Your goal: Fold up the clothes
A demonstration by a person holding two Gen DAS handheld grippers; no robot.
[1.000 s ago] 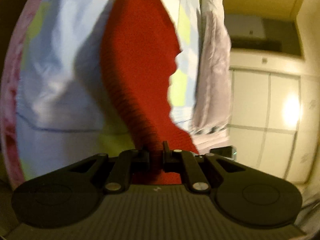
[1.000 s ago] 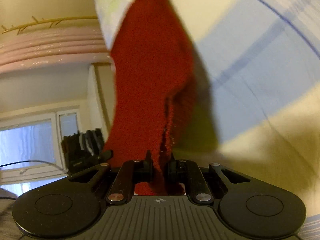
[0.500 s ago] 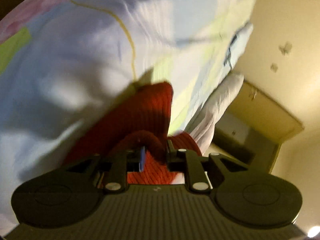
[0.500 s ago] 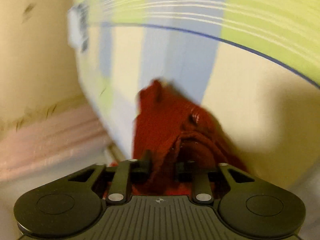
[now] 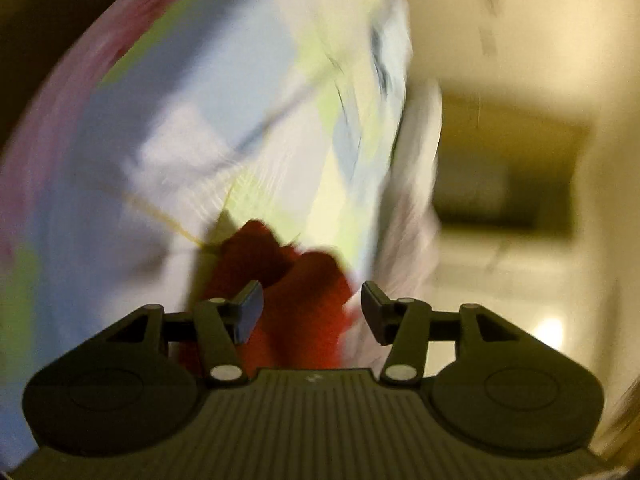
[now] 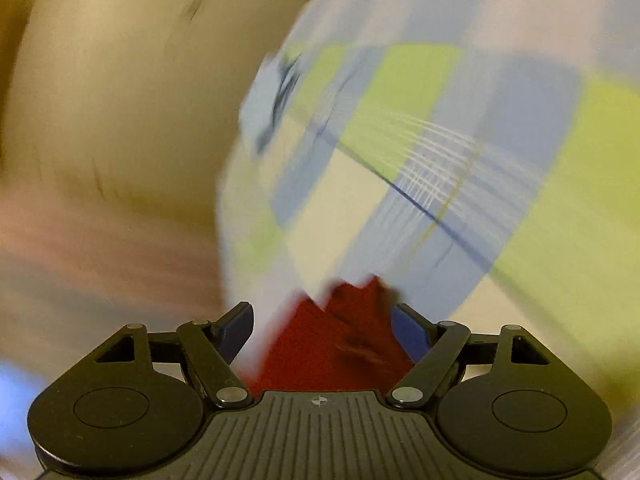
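Red garment (image 5: 304,304) on checked bedsheet (image 6: 460,152)

Your garment (image 5: 304,292) is solid dark red. The sheet (image 6: 460,152) under it is checked in pale blue, lime green and cream, with thin dark blue lines (blurred), and a pink band at nine o'clock in your left view.

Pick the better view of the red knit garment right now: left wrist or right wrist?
Right wrist, narrowly. The red garment fills the gap between the open right tool, with folds visible. Left wrist shows it blurrier and darker, bunched on the checked sheet between the open left tool.
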